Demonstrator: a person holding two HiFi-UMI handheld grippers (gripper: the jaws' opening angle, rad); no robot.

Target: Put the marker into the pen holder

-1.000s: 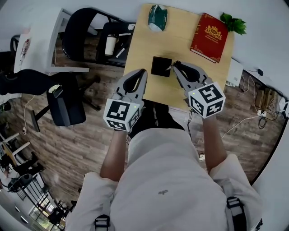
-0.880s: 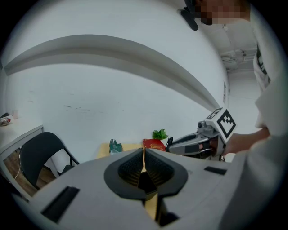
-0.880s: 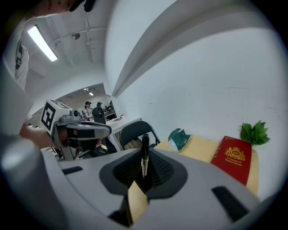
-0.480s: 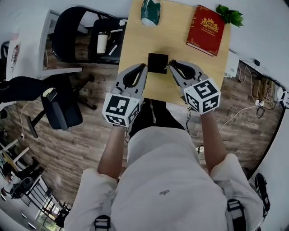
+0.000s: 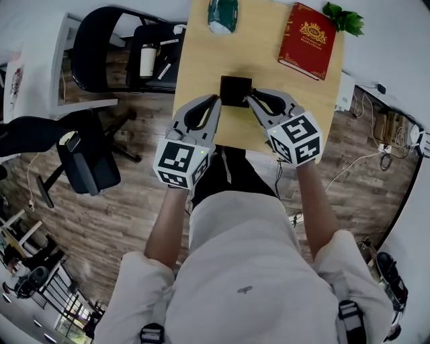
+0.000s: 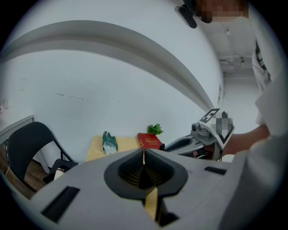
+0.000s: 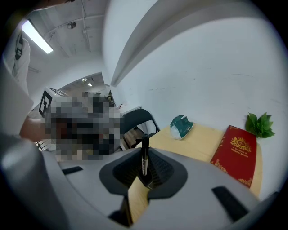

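Observation:
The black square pen holder (image 5: 236,91) stands near the front edge of the wooden table (image 5: 269,80). My right gripper (image 5: 250,99) is shut on the black marker (image 7: 145,155), which stands upright between its jaws. Its tips sit at the holder's right edge, just above it. My left gripper (image 5: 215,100) is shut with nothing in it, its tips beside the holder's left edge. In both gripper views the jaws hide the holder. The left gripper view shows the right gripper (image 6: 177,144) off to the right.
A red book (image 5: 308,40) lies at the table's back right with a green plant (image 5: 344,17) behind it. A green packet (image 5: 222,15) lies at the back left. Black chairs (image 5: 107,47) and a white cup (image 5: 147,60) are to the left of the table.
The right gripper with the marker has moved left, closer to the pen holder. The left gripper has held its place beside the holder.

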